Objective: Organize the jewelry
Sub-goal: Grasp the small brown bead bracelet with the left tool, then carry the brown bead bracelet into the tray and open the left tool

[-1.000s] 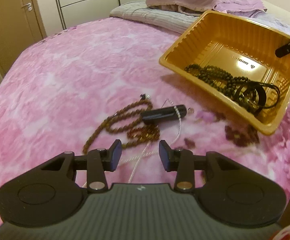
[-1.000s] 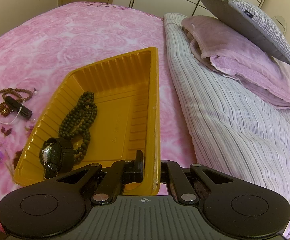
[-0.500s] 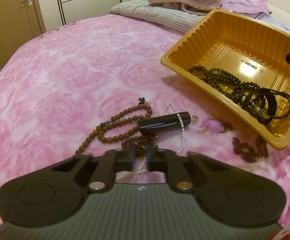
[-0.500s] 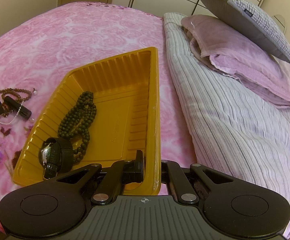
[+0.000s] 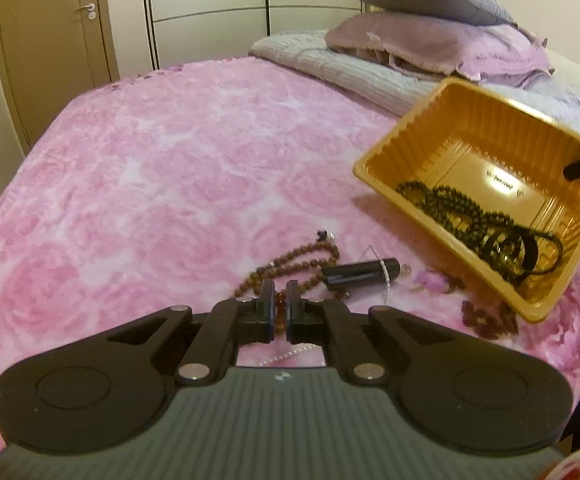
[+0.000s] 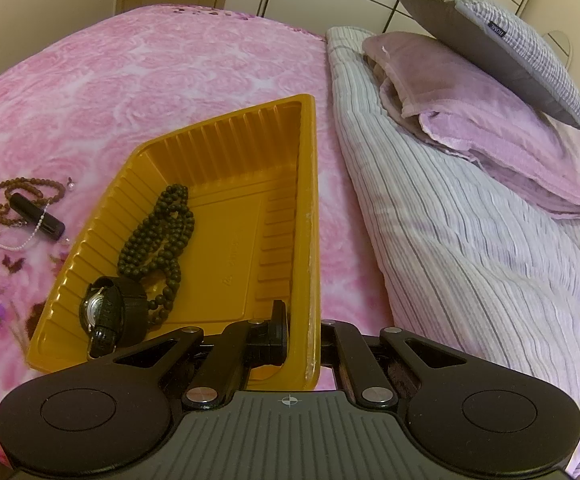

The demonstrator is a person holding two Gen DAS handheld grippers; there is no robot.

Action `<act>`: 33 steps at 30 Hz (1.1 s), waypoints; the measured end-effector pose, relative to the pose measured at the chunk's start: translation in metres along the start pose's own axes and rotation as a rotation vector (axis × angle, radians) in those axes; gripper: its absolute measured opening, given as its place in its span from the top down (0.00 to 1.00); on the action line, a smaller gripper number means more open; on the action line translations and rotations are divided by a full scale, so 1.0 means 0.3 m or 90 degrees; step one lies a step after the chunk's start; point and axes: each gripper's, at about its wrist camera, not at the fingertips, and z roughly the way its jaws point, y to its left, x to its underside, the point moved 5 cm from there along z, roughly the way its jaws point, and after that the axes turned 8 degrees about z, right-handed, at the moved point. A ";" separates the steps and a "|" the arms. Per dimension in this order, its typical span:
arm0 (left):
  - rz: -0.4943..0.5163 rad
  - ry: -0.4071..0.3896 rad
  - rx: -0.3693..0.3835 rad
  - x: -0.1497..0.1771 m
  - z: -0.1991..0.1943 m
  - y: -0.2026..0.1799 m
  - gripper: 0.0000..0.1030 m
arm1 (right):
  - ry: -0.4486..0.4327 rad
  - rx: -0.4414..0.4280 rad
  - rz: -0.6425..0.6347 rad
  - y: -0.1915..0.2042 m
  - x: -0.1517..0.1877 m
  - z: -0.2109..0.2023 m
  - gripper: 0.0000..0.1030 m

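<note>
While the right gripper (image 6: 304,334) stays out of the work by pinching the near wall of the yellow tray (image 6: 310,200), one finger inside and one outside, and tipping it toward the pile, the left gripper (image 5: 278,304) has its jaws drawn together on something amber from the tangle on the bed (image 5: 149,184). What sits between the pads looks like the amber-beaded piece (image 5: 279,300), though the fingers hide most of it, so whether the pinch has one strand or several cannot be told.

Nearby on the pink cover lie the brown bead necklace (image 5: 294,260), a small black tube (image 5: 362,271) and a thin pearl strand (image 5: 386,280) draped across that tube; a length of pale chain also runs under the left gripper. Already in the tray are the dark bead necklace (image 6: 161,236) and a black watch (image 6: 107,312).

Doing this step well probably means lifting slowly and straight up, watching whether the brown beads or the pearl strand come along. If they snag, a small shake or a lower, sideways drag should free them better than a hard pull. The carry to the tray is short; the piece should clear the raised rim before the jaws part, and land beside the watch.
</note>
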 end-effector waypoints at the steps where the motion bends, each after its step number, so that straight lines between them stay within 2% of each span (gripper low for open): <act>1: -0.001 -0.003 0.001 -0.009 -0.009 0.004 0.96 | 0.000 0.000 0.000 0.000 0.000 0.000 0.96; 12: -0.013 -0.046 0.042 -0.112 -0.087 -0.018 0.96 | -0.001 -0.001 -0.001 0.001 -0.002 -0.001 0.96; 26: -0.005 -0.089 0.178 -0.279 -0.015 -0.298 0.96 | -0.004 -0.003 0.001 0.002 -0.003 -0.004 0.96; 33: 0.012 -0.080 0.215 -0.336 0.070 -0.402 0.96 | -0.007 -0.006 0.006 0.004 -0.004 -0.007 0.96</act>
